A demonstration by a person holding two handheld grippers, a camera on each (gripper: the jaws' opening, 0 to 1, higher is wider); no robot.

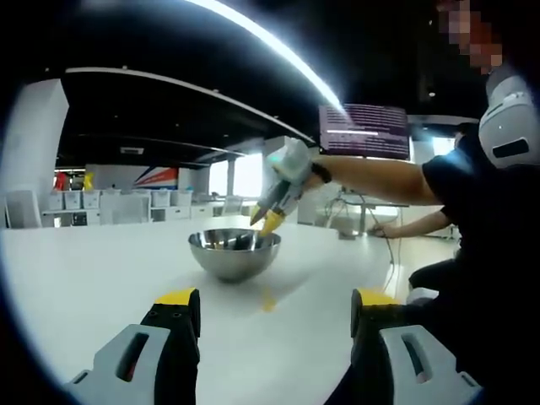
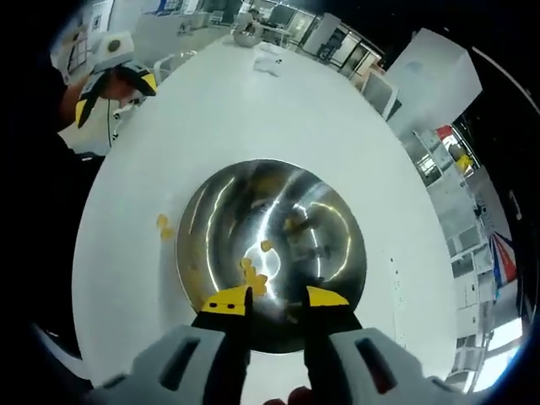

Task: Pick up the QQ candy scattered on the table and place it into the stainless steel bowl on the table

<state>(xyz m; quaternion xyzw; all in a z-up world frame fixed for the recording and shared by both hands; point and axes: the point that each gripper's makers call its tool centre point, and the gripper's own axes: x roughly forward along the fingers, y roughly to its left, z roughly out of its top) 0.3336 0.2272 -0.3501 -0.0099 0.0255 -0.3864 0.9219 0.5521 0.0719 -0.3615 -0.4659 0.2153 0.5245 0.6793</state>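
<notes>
above the steel bowl (image 2: 272, 253), the right claw (image 2: 277, 298) hangs open over candies (image 2: 256, 278).

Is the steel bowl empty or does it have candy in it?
Not empty. The right gripper view shows the bowl upright, with a few yellow candies on its bottom.

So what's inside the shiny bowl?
A few yellow candies lie inside the stainless steel bowl, seen in the right gripper view. The right gripper hangs over its near edge, so what lies under its jaws is hidden.
</notes>
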